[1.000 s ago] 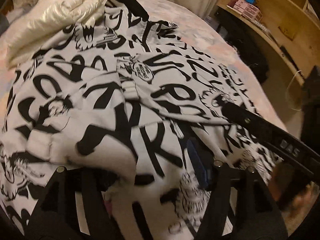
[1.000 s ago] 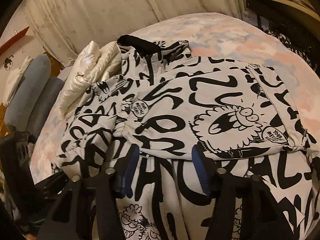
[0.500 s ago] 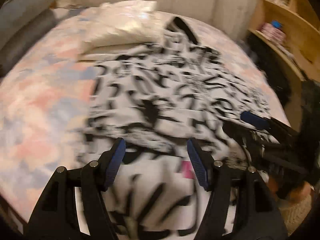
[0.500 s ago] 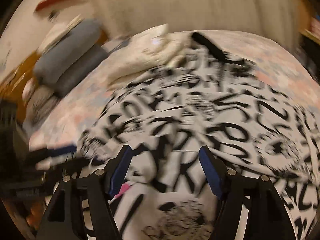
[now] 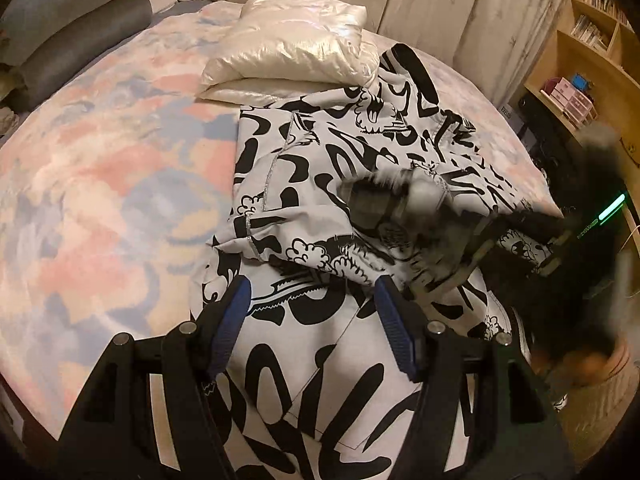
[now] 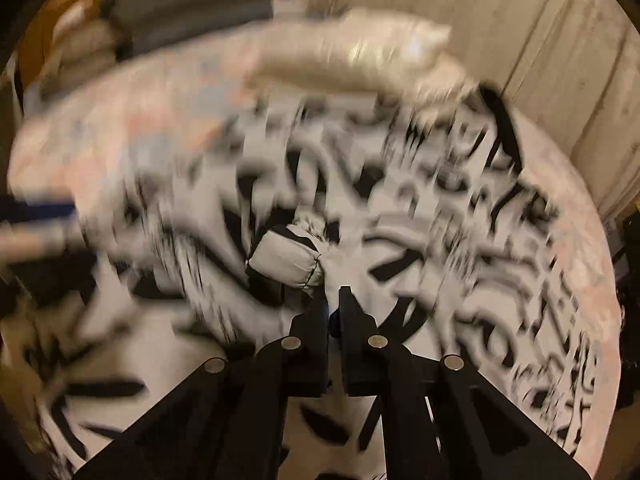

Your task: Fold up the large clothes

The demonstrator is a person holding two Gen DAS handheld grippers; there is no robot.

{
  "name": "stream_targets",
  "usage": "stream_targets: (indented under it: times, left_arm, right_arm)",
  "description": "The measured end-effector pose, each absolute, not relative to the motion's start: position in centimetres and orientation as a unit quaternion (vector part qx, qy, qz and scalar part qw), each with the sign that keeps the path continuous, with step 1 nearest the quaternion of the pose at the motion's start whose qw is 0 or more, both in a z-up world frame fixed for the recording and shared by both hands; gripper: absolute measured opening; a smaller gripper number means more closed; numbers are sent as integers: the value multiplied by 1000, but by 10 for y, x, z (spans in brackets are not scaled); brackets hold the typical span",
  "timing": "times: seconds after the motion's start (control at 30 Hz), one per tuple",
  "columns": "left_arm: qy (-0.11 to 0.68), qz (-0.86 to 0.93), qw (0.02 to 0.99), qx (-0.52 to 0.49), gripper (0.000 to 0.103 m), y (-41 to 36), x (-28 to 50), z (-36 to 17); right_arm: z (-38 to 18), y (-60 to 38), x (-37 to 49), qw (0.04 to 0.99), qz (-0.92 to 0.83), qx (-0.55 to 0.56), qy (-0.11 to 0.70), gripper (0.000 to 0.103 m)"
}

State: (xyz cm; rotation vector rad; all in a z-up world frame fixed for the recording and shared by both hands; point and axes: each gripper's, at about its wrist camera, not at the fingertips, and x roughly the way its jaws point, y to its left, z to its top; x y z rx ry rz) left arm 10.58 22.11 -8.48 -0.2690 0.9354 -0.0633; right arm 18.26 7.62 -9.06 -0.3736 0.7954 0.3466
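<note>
A white jacket with black graffiti print (image 5: 320,208) lies on the bed; it also shows, blurred, in the right wrist view (image 6: 400,220). My left gripper (image 5: 312,312) is open and empty, just above the jacket's near hem. My right gripper (image 6: 334,304) is shut on the jacket's sleeve cuff (image 6: 288,260) and holds it above the jacket's body. In the left wrist view the right gripper (image 5: 436,240) appears blurred at the right, with the cuff (image 5: 384,200) in it.
A shiny cream puffer jacket (image 5: 296,52), folded, lies at the far end of the bed against the curtain. The pastel bedspread (image 5: 100,184) is bare to the left. Grey cushions (image 5: 72,20) sit far left. Wooden shelves (image 5: 592,72) stand on the right.
My left gripper let go of the jacket and pulled back, open. My right gripper closed on the sleeve cuff and is swinging it fast across the jacket.
</note>
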Motion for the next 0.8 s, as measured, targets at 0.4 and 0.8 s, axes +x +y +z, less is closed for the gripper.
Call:
stream_targets:
  times: [0.4, 0.8]
  left_arm:
    - [448, -47, 884, -121, 61, 215, 106, -84]
    - [513, -47, 851, -102, 62, 239, 231, -115]
  right_arm:
    - [-121, -115, 179, 879, -36, 148, 452, 13]
    - [-125, -181, 233, 878, 9, 155, 453, 77]
